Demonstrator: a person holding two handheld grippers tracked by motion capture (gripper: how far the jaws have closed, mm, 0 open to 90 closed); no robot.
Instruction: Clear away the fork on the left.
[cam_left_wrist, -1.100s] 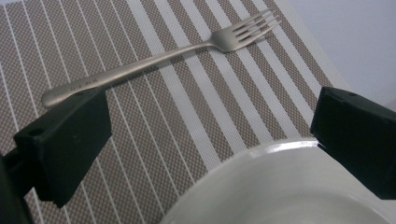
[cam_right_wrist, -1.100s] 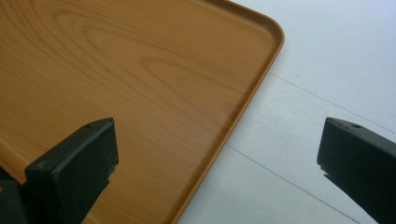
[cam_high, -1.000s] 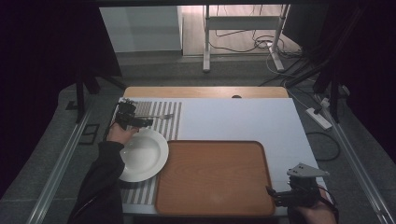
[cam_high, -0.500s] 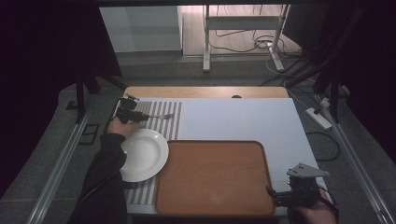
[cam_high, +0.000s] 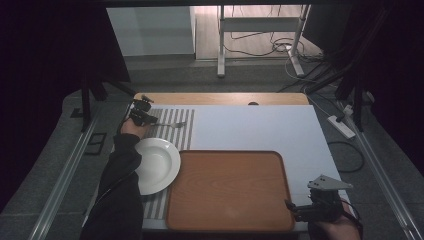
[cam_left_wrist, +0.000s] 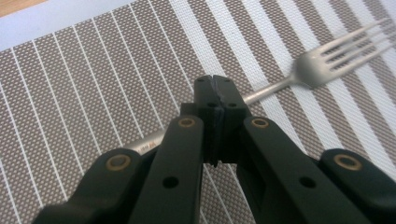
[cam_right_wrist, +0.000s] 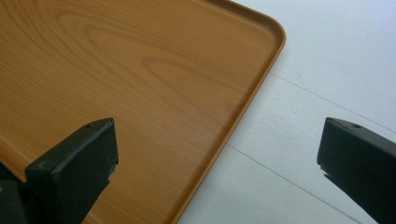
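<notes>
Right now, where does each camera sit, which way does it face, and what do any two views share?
High view: above the person's side, looking forward and down on the table; both forearms, left gripper, right gripper.
Left gripper view: on the left gripper, looking along shut jaws clamping the fork on the striped placemat.
Right gripper view: along open jaws at the wooden tray.
Shared: fork with high view; tray too.
</notes>
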